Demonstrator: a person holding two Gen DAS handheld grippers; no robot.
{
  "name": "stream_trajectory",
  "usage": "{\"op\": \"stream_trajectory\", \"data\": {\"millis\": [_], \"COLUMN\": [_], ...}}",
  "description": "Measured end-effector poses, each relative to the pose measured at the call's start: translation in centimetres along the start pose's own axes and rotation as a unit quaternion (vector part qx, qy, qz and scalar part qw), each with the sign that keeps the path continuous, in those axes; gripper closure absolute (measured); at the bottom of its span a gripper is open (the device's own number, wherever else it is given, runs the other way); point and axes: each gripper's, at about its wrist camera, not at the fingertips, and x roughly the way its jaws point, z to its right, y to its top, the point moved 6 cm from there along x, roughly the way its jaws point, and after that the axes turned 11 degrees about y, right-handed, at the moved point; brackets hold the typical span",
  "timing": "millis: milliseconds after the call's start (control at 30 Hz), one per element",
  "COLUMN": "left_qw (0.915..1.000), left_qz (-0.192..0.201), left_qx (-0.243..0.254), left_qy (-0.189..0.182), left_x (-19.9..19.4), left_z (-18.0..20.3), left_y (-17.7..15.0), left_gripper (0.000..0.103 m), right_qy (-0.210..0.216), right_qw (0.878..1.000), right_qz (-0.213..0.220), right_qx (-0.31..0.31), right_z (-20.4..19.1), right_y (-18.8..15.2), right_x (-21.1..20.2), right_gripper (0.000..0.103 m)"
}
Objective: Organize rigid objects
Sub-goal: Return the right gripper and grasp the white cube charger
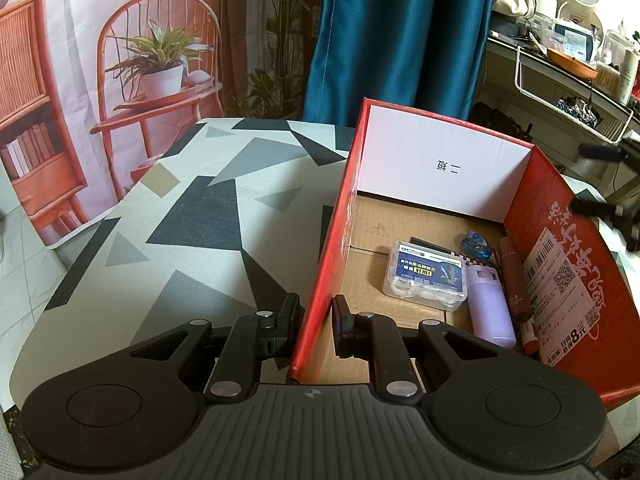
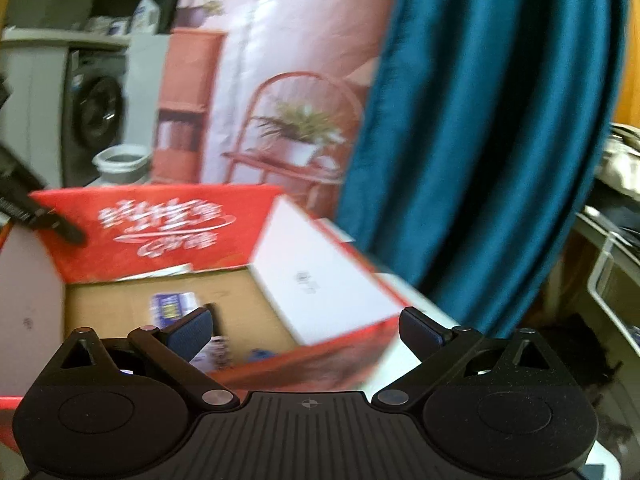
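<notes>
A red cardboard box point(image 1: 560, 216) stands on the patterned table point(image 1: 192, 216). Inside lie a clear plastic case with a blue label point(image 1: 425, 275), a lilac bottle point(image 1: 490, 306), a brown tube point(image 1: 514, 276), a small blue item point(image 1: 477, 243) and an orange-tipped stick point(image 1: 529, 338). My left gripper point(image 1: 318, 330) is shut on the box's left wall point(image 1: 332, 260) near its front corner. My right gripper point(image 2: 308, 330) is open and empty, above the box's near rim point(image 2: 320, 356). The right wrist view is blurred; the box point(image 2: 160, 224) and blue label point(image 2: 172, 304) show there.
A teal curtain point(image 1: 396, 36) and a printed backdrop point(image 1: 120, 60) hang behind the table. A cluttered shelf with a wire rack point(image 1: 568, 68) is at the right. A black tool point(image 2: 36, 208) reaches over the box's far left corner in the right wrist view.
</notes>
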Motion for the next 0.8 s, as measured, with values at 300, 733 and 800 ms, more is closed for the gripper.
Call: {"op": "stream_trajectory", "data": {"millis": [300,733,800], "left_qw": [1.0,1.0,1.0], "left_qz": [0.001,0.0,0.0], "left_qx": [-0.003,0.0,0.002], "left_qy": [0.001,0.002,0.003], "left_x": [0.0,0.2,0.2], "left_z": [0.1,0.2,0.2], "left_y": [0.0,0.2,0.1], "left_gripper": [0.085,0.085,0.085], "right_qy": [-0.103,-0.223,-0.225], "right_qw": [0.992,0.951,0.95], "right_qz": [-0.008,-0.03,-0.03], "right_qx": [0.072,0.211,0.216], "right_z": [8.6,13.0,13.0], "right_y": [-4.0,-12.2,-12.4], "right_x": [-0.6,4.8,5.4], "right_gripper": [0.005,0.031,0.032]}}
